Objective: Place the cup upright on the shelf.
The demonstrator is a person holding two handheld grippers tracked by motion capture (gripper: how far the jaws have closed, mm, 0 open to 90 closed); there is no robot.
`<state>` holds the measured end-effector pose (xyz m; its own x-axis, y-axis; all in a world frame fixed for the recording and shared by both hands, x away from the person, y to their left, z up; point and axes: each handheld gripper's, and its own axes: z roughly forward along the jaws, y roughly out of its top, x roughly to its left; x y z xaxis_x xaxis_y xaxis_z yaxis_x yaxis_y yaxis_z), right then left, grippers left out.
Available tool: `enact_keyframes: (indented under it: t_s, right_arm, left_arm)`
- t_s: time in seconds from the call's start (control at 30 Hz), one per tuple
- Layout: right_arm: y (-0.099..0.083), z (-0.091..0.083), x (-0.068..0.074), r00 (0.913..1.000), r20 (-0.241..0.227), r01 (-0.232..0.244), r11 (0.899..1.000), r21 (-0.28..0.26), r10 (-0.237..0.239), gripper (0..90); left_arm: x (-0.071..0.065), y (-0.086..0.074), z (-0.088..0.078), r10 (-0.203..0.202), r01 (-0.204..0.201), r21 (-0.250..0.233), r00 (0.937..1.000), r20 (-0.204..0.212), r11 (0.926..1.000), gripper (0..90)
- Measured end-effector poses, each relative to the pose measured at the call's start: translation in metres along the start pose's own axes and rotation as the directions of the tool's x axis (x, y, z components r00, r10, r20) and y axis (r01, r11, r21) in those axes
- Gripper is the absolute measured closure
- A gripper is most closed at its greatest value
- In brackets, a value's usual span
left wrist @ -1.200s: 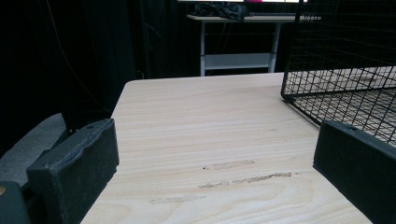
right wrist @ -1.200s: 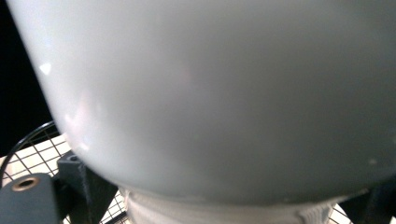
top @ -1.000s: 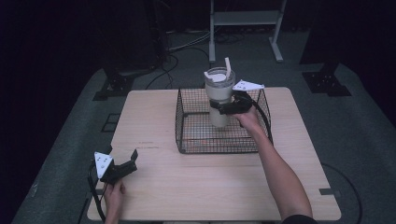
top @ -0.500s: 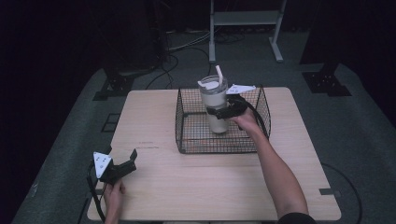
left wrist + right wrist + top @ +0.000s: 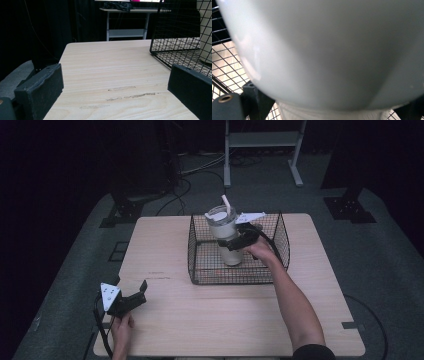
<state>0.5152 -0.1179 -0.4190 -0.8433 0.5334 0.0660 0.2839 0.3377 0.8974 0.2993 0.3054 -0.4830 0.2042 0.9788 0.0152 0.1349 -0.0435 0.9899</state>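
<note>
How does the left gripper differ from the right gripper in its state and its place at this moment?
The left gripper is open and holds nothing, while the right gripper is shut on the tumbler. The left gripper sits low near the front left corner of the table, while the right gripper reaches into the wire basket. Both are black, and each is held in one hand.

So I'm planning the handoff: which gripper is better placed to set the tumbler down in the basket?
Right. The right gripper already clamps the tumbler inside the basket; the left gripper rests open, far off.
</note>
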Motion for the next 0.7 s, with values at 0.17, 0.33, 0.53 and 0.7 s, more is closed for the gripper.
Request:
enact_keyframes:
  t_s: [0.17, 0.33, 0.53, 0.7]
  right_arm:
    - [-0.002, -0.002, 0.001, 0.9997, -0.011, 0.022, 1.000, 0.011, -0.022, 8.0]
    - [-0.005, -0.008, -0.001, 0.9996, -0.015, 0.023, 1.000, 0.015, -0.023, 7.9]
    - [-0.010, -0.013, -0.002, 0.9990, 0.002, 0.044, 0.999, -0.002, -0.044, 7.8]
    - [-0.012, -0.013, -0.001, 0.9972, 0.035, 0.067, 0.998, -0.019, -0.067, 6.2]
  left_arm:
    - [0.000, 0.000, 0.000, 0.003, -0.003, 0.000, 1.0000, 0.001, 1.0000, 0.0]
    - [-0.001, 0.000, 0.000, 0.007, -0.007, -0.001, 1.0000, 0.001, 1.0000, 0.0]
    - [-0.001, 0.000, 0.000, 0.010, -0.010, 0.000, 0.9999, 0.002, 1.0000, 0.0]
    - [-0.001, 0.000, 0.000, 0.014, -0.014, 0.001, 0.9999, 0.004, 0.9999, 0.0]
